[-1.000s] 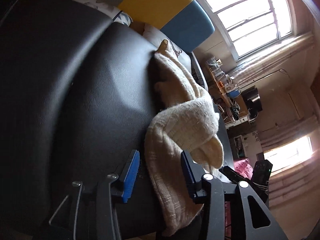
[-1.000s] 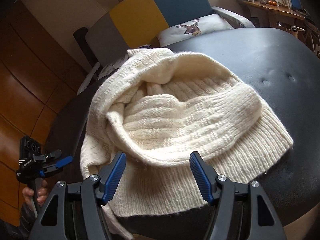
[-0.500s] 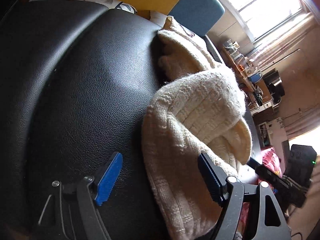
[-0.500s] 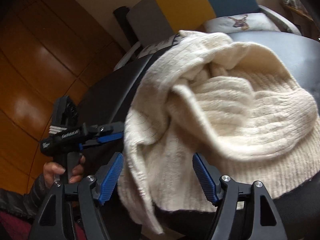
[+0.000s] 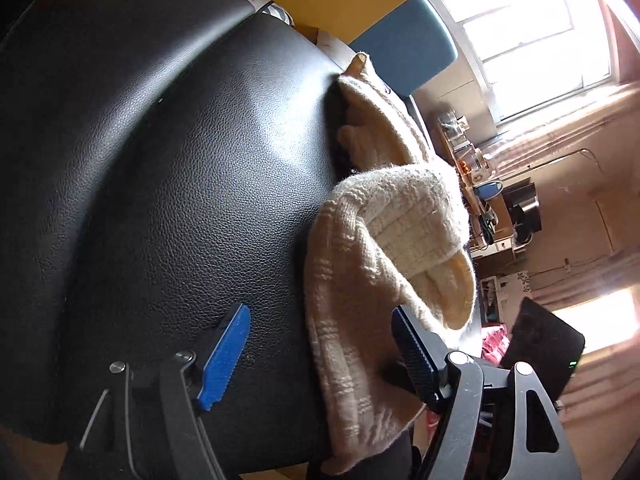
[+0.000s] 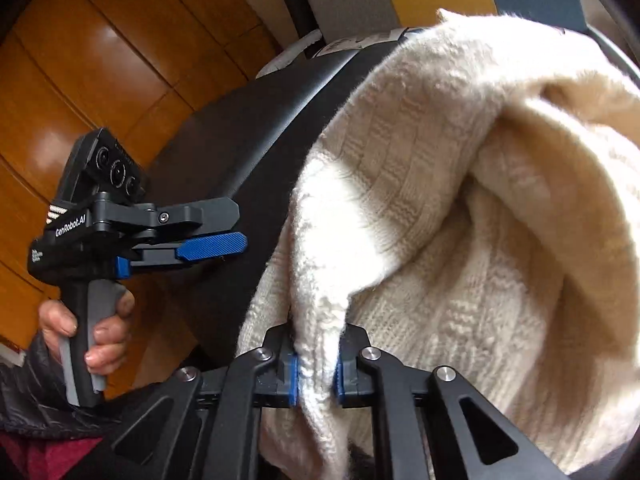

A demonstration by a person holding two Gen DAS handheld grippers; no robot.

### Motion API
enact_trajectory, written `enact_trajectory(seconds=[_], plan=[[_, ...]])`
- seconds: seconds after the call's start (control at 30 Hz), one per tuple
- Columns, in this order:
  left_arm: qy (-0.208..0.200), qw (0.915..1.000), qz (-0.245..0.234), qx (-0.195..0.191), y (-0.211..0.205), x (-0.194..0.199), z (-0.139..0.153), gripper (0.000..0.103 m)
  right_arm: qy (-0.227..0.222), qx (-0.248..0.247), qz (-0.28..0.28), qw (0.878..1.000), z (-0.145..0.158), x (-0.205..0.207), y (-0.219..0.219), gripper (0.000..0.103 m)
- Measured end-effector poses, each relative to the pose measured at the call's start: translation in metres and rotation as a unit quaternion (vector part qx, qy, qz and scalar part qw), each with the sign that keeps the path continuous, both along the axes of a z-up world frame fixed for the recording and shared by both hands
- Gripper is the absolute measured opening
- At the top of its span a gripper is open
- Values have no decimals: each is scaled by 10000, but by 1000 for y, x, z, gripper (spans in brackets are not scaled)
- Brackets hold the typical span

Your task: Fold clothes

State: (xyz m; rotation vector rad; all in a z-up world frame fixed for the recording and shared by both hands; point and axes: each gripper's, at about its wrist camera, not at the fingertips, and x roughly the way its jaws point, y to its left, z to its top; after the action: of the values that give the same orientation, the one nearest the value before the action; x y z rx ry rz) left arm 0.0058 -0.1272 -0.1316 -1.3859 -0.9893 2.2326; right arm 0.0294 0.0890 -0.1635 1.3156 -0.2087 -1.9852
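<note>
my right gripper [image 6: 316, 376] is closing, its blue fingers [image 6: 291, 376] pinching a fold of the cream knit sweater [image 6: 460, 208], which lies bunched on the black leather counter [image 5: 180, 184]. my left gripper [image 5: 320, 356] is spread wide and closing slightly, the sweater's edge between its fingers, untouched by either.

Crumpled cream knit sweater [image 6: 460, 200] on black cushion [image 5: 180, 180]

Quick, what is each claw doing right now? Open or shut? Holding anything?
Left claw: jaws closing but still wide, sweater edge between the pads, not pinched yet.
Right claw: closing, pads clamped on a fold of the sweater.
</note>
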Motion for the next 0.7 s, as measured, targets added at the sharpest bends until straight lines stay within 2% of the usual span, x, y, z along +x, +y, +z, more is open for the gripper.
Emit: enact_trajectory(seconds=[0.13,0.3,0.33,0.37,0.43,0.57,0.7], plan=[[27,9999,12,99,5,-10,2,79,-236,-520,-96,9983,-10,-6,7,23],[0,9993,110,344,-2,-8,0,80,552,-96,39,9984,-4,9,-9,27],[-14,9992,119,387,-3,-9,0,80,574,13,47,9983,-2,8,-13,27],[-32,9991,124,411,-3,-9,0,80,554,108,39,9984,-1,6,-16,26],[-75,9990,127,429,-4,-8,1,80,628,290,-67,9976,4,2,-18,11],[-64,9997,68,247,-1,-4,5,80,857,-122,-229,9960,27,-6,-8,7],[47,9999,-66,-117,5,0,13,80,1299,-848,-789,9847,69,-18,35,7]])
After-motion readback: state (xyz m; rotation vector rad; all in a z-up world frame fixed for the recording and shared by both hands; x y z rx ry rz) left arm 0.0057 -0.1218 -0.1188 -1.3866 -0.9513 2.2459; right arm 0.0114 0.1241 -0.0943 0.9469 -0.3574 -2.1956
